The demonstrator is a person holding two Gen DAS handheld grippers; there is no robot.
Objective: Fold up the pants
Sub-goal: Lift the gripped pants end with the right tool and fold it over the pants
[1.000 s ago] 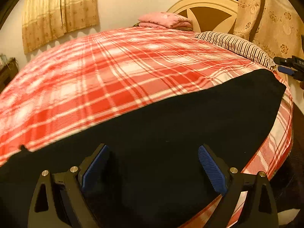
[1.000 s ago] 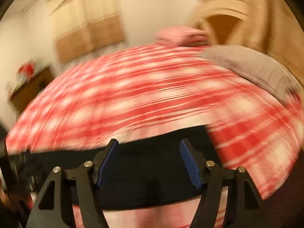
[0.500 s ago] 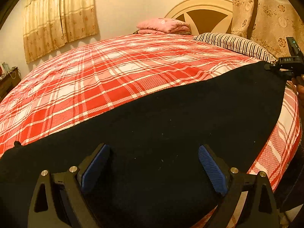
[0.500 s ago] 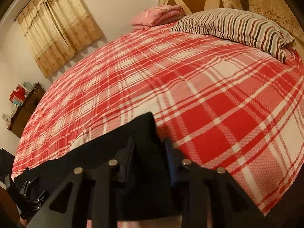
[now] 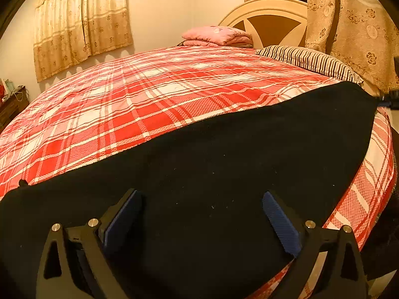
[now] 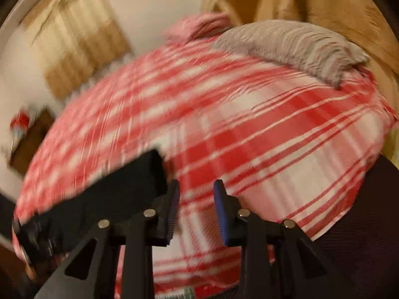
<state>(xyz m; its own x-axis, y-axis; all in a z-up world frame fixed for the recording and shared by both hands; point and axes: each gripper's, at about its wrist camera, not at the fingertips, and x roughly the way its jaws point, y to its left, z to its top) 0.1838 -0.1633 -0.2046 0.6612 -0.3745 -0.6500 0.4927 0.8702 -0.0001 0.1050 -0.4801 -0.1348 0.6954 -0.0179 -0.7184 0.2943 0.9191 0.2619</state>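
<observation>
The black pants [image 5: 224, 164] lie flat in a long band along the near edge of the red plaid bed [image 5: 154, 94]. My left gripper [image 5: 199, 214] hovers open just above the pants, both blue pads apart and empty. In the blurred right wrist view my right gripper [image 6: 195, 206] has its jaws parted with only plaid bedspread [image 6: 274, 149] between them; the end of the pants [image 6: 124, 194] lies just left of its left finger. The right gripper's tip [image 5: 390, 99] shows at the far right of the left wrist view, beside the pants' far end.
A striped pillow [image 5: 306, 59] and a folded pink blanket [image 5: 217, 36] lie at the headboard [image 5: 271, 22]. Curtains [image 5: 82, 25] hang on the wall behind. A dark cabinet [image 6: 30, 142] stands left of the bed. The bed edge drops off at the right.
My right gripper was shut on the end of the pants half a second ago; now it has opened and shifted right, off the cloth. The left gripper has stayed open above the pants.
</observation>
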